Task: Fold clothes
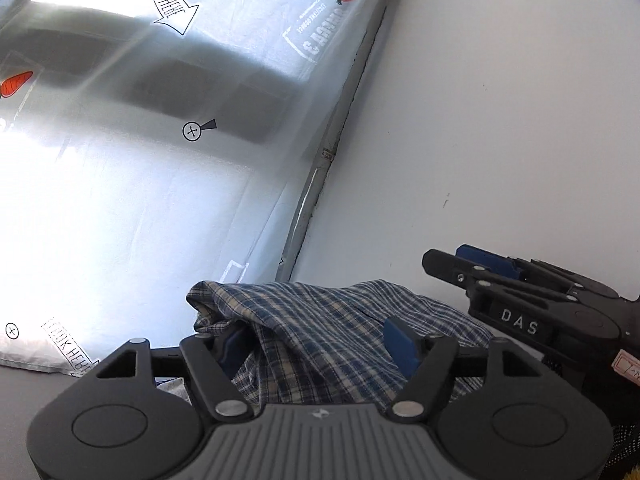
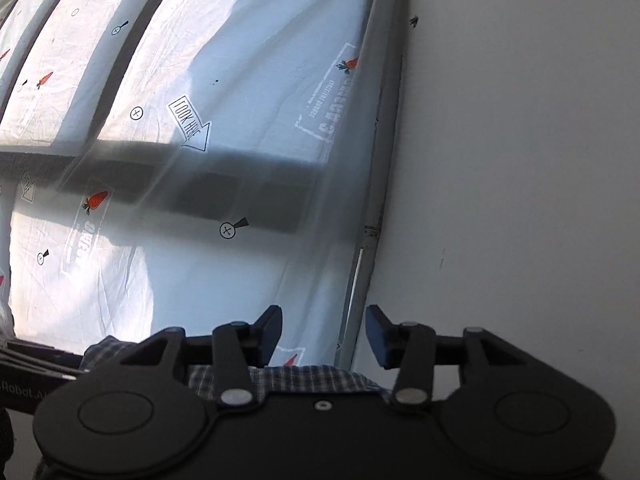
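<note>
Setting: a bed covered by a pale printed sheet [image 2: 240, 152] with carrots, arrows reading "LOOK HERE" and crossed circles; a white wall [image 2: 520, 160] fills the right side of both views.
Light: broad sun patches on the sheet, crossed by a dark shadow band through the middle of each frame.
Checked shirt [image 1: 320, 332]: blue and cream plaid, bunched in a heap at the lower centre of the left wrist view, by the edge where bed meets wall; in the right wrist view only a strip of it shows along the bottom, behind the tool body.
Left gripper [image 1: 316, 344]: jaws spread wide, released; the shirt bulges up between the blue pads [image 1: 400, 346], which do not press on it.
Right gripper [image 2: 322, 338]: jaws parted, nothing between them, with sheet and wall seen through the gap; in the left wrist view it lies at the right edge, just beside the shirt.
</note>
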The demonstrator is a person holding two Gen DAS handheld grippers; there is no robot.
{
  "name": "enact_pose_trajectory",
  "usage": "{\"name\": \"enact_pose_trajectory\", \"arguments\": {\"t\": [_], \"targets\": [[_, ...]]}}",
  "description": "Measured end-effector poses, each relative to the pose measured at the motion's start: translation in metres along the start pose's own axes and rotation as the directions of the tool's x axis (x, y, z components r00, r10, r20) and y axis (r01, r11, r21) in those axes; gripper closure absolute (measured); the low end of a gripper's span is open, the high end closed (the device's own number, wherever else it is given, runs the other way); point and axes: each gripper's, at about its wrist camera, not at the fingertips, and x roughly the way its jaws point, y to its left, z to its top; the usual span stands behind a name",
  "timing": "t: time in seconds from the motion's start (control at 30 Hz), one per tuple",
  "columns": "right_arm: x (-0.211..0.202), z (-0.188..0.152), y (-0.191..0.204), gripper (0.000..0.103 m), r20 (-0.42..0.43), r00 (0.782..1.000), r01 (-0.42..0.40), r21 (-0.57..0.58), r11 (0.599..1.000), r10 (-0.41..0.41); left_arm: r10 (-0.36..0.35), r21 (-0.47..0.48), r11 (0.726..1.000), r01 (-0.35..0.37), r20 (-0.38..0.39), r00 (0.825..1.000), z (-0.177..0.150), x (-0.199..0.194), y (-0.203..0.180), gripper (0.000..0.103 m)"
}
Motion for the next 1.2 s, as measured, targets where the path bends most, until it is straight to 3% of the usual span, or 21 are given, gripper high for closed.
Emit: {"name": "enact_pose_trajectory", "arguments": {"t": [0.03,0.1,0.23,0.4,0.57,0.67,0.73,0.9,1.0,1.07,1.2], "targets": [[0.008,-0.005,0.005,0.071,-0.035,0.999,0.004,-0.021,1.000,-0.005,0.020,0.016,1.000,-0.020,-0.003,1.000,-0.002,0.002,-0.002,0.030],[0.029,-0.017,0.002,0.071,-0.126,0.992,0.020,0.039,0.999,-0.015,0.083,0.023,0.996,-0.082,-0.020,0.996,-0.008,0.008,0.003,0.029],[0.065,-0.051,-0.012,0.071,-0.275,0.961,0.075,0.164,0.984,-0.027,0.156,-0.028,0.987,-0.160,-0.100,0.983,-0.025,0.024,0.023,0.014],[0.081,-0.073,-0.009,0.069,-0.334,0.941,0.111,0.131,0.985,-0.062,0.142,-0.086,0.984,-0.158,-0.170,0.975,-0.039,0.029,0.054,0.010],[0.073,-0.071,-0.004,0.067,-0.324,0.943,0.110,0.103,0.989,-0.071,0.174,-0.018,0.984,-0.179,-0.158,0.972,-0.029,0.023,0.050,0.009],[0.062,-0.057,0.003,0.049,-0.298,0.951,0.114,0.071,0.991,-0.089,0.201,0.030,0.980,-0.199,-0.120,0.972,-0.014,0.010,0.053,0.008],[0.053,-0.044,0.011,0.018,-0.276,0.954,0.139,0.050,0.989,-0.120,0.221,0.063,0.974,-0.216,-0.098,0.970,-0.006,-0.017,0.054,0.005],[0.020,-0.008,0.031,0.010,-0.215,0.963,0.183,0.068,0.981,-0.164,0.265,0.102,0.958,-0.268,0.041,0.963,0.020,-0.106,0.053,0.000],[-0.015,0.010,0.052,0.001,-0.146,0.979,0.167,0.155,0.974,-0.145,0.290,0.112,0.946,-0.304,0.125,0.949,0.029,-0.163,0.054,0.000],[-0.038,0.018,0.068,0.001,-0.101,0.986,0.148,0.184,0.972,-0.131,0.304,0.104,0.940,-0.324,0.172,0.937,0.032,-0.201,0.055,0.000],[-0.096,0.034,0.113,0.000,0.004,0.994,0.102,0.254,0.962,-0.106,0.358,-0.009,0.931,-0.366,0.221,0.907,0.031,-0.268,0.064,0.000]]}}
